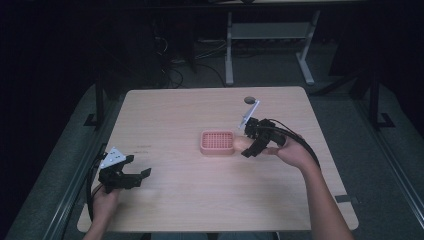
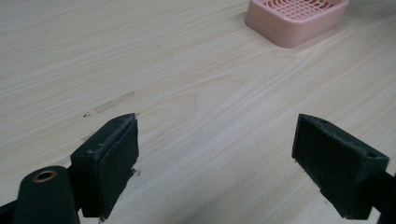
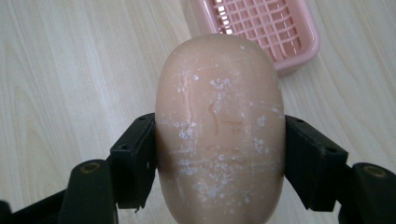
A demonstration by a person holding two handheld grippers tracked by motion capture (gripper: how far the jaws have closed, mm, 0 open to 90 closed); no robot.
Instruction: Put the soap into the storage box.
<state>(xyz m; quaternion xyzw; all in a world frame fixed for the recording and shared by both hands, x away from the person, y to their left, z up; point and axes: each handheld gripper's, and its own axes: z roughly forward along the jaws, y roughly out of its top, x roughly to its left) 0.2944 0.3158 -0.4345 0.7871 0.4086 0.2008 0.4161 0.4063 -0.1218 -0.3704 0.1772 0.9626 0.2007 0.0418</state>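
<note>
Right tool pinches soap bar across its middle: stiff, likely slick, light; pink dish upper right; left tool spread, empty

The soap dish is cut off at twelve o'clock — the soap bar runs off at six o'clock, hiding the dish's near corner.

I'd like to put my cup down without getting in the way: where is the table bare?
Most of the table is bare: the far strip behind the pink dish, and the wide middle between the dish and the left gripper. It is crowded right of the dish, where the right gripper holds the soap.
</note>
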